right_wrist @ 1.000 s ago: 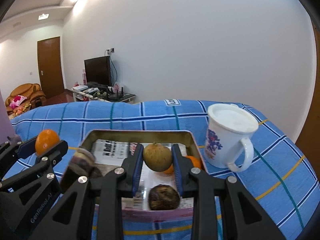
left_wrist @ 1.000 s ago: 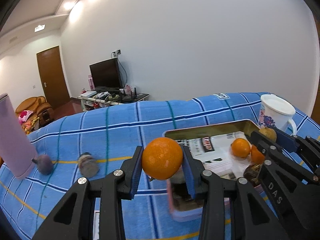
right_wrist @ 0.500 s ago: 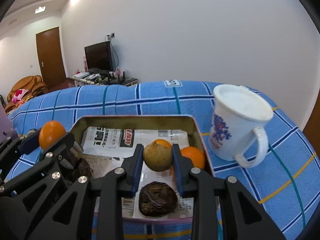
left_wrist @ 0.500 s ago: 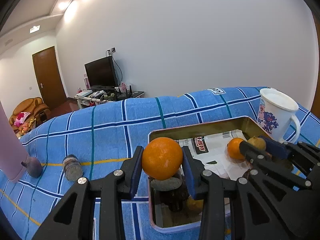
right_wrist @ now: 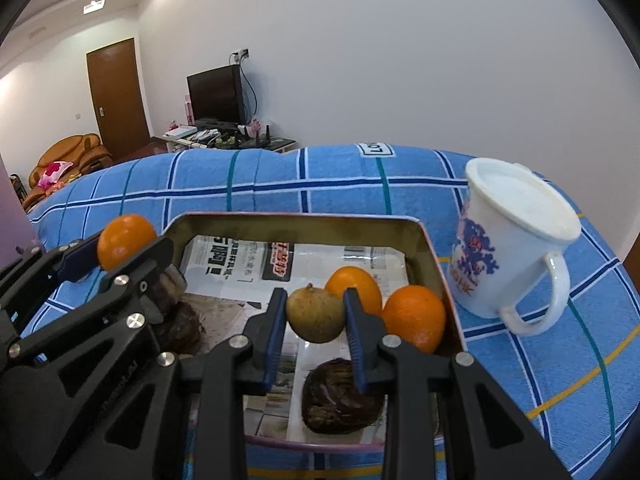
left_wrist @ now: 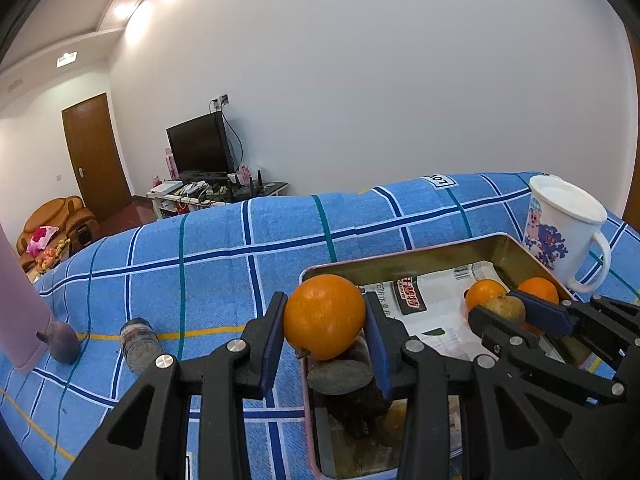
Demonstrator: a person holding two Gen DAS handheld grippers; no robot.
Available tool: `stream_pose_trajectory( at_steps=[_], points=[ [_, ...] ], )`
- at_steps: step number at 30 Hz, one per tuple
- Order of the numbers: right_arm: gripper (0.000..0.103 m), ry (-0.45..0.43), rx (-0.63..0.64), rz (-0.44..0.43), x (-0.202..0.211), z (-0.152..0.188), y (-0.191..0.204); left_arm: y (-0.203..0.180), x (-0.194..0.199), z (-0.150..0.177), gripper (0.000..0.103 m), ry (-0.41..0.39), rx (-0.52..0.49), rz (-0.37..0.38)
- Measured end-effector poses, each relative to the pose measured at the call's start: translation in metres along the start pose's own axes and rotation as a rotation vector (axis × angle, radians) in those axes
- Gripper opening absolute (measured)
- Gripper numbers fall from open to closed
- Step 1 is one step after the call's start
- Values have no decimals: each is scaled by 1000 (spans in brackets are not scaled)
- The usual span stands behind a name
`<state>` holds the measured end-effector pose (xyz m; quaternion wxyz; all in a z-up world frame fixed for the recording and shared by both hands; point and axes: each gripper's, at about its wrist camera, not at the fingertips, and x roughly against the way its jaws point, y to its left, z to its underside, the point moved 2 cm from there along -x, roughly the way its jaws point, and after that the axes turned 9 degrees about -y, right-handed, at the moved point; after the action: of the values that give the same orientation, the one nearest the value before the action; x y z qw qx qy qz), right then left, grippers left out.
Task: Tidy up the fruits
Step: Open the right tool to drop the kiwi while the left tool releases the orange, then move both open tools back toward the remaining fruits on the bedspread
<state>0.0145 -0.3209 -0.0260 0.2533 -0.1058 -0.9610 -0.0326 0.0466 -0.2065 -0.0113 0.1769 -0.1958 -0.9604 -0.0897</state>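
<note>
My left gripper (left_wrist: 325, 322) is shut on an orange (left_wrist: 324, 316) and holds it above the near left corner of a metal tray (left_wrist: 404, 262) lined with newspaper. My right gripper (right_wrist: 316, 316) is shut on a small brownish-green fruit (right_wrist: 316, 314), held over the right side of the tray (right_wrist: 296, 220). Two oranges (right_wrist: 414, 318) and a dark brown fruit (right_wrist: 340, 396) lie in the tray's right part. Dark brown pieces (left_wrist: 352, 396) lie under the left gripper. The left gripper with its orange (right_wrist: 125, 240) shows at left in the right wrist view.
A white lidded mug (right_wrist: 508, 240) stands just right of the tray. A small dark fruit (left_wrist: 60, 340), a small dark cylinder (left_wrist: 138, 342) and a tall pink bottle (left_wrist: 16, 312) are at the left on the blue checked cloth (left_wrist: 240, 248).
Both grippers moved forward and lower over the tray with their fruits still held. The left gripper shifted right, from the cloth to over the tray's left corner.
</note>
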Motion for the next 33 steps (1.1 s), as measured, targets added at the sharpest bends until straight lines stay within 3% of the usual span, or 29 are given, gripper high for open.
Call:
stream_pose_trajectory(
  at_steps=[11,14,17,19,22,25,27,33],
  points=[
    [32,-3,-12,-53,-3,0,3,1,1,1,40,-2,9,0],
    [43,-20,-15,-36,1,0,2,4,3,2,40,-5,22,-10],
    [62,-42,-39,-12,7,0,-4,4,10,1,43,-40,-11,-46],
    [71,-63,-59,-4,12,-2,-9,8,19,-3,49,-82,-10,-80],
    [82,-106,-80,-4,20,-6,-13,20,28,-6,70,-102,39,-107],
    [99,-140,-87,7,26,-9,-15,36,34,-5,78,-99,98,-112],
    [103,-164,-90,1,31,-11,-15,43,37,-3,81,-94,114,-117],
    [103,-208,-19,61,40,-11,-4,52,44,8,82,-80,112,-164]
  ],
)
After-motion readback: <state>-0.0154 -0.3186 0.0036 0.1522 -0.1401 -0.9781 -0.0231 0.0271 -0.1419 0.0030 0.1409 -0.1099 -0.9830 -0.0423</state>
